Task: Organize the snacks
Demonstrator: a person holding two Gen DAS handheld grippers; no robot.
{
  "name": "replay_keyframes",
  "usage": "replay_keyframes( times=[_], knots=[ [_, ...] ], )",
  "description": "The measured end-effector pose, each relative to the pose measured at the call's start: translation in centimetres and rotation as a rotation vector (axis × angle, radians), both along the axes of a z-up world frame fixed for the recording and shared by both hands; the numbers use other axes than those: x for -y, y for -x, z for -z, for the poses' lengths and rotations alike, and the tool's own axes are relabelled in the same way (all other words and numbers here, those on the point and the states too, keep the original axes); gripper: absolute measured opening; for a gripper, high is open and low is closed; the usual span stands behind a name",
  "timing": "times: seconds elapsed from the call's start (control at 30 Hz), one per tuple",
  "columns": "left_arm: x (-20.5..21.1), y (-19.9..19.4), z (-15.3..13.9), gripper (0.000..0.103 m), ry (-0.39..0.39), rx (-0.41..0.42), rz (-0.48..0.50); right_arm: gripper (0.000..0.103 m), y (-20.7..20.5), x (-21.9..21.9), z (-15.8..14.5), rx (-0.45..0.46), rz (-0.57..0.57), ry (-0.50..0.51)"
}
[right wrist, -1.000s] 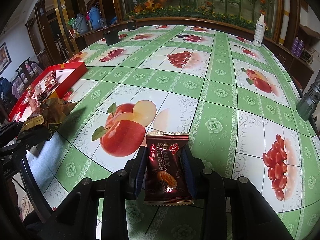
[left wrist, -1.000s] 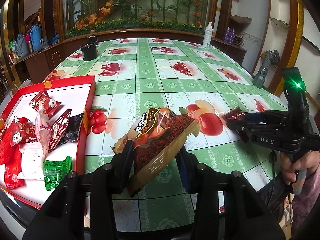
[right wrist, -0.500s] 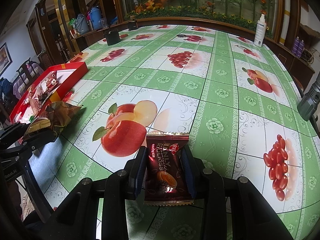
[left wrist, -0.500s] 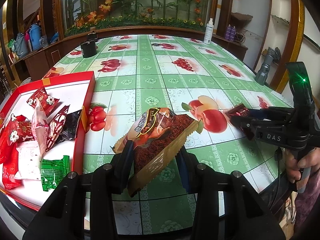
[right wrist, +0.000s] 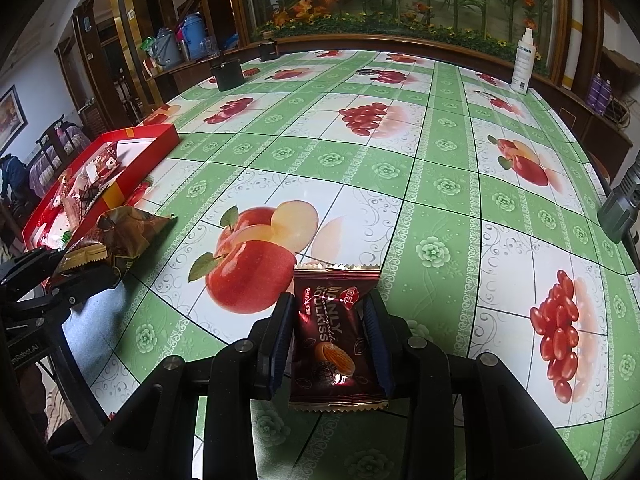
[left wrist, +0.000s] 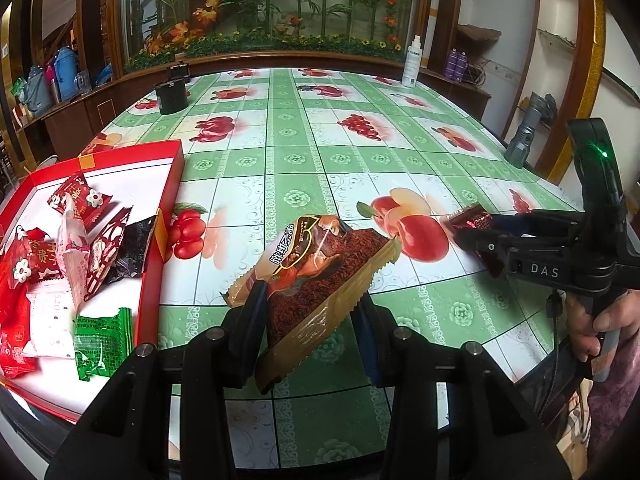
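In the left wrist view, a brown snack packet (left wrist: 316, 276) is clamped between the fingers of the left gripper (left wrist: 310, 312) and held tilted above the fruit-patterned tablecloth (left wrist: 304, 160), just right of the red tray (left wrist: 164, 216). The tray sits at the near left and is filled with wrapped sweets (left wrist: 80, 204). Compared with a second earlier, the packet is gripped the same way, while the scene is framed slightly lower, the tray and table drawn a little nearer. At the right, the right gripper (left wrist: 476, 236) is seen pinching a dark red packet (left wrist: 470, 218), its handle held by a hand (left wrist: 600, 324).

In the right wrist view, the dark red packet (right wrist: 334, 336) is grasped between the right gripper (right wrist: 328, 340), lying flat above the cloth near a printed apple. Nothing there is changed from the earlier frame. At the near left the left gripper (right wrist: 76, 276) with the brown packet (right wrist: 120, 236) is visible before the tray (right wrist: 132, 136).
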State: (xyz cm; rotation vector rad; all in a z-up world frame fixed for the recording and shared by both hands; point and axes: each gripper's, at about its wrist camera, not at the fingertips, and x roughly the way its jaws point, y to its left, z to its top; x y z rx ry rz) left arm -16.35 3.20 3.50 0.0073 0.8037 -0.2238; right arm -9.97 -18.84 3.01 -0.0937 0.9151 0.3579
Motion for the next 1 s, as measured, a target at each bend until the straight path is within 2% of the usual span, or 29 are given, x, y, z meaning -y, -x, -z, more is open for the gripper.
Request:
replay_keyframes(
  times=[1.0],
  knots=[
    [-0.3,1.1,-1.2,0.039,0.033,0.034,0.017,0.033,0.2,0.2,-0.1,0.005,0.018,-0.01]
  ],
)
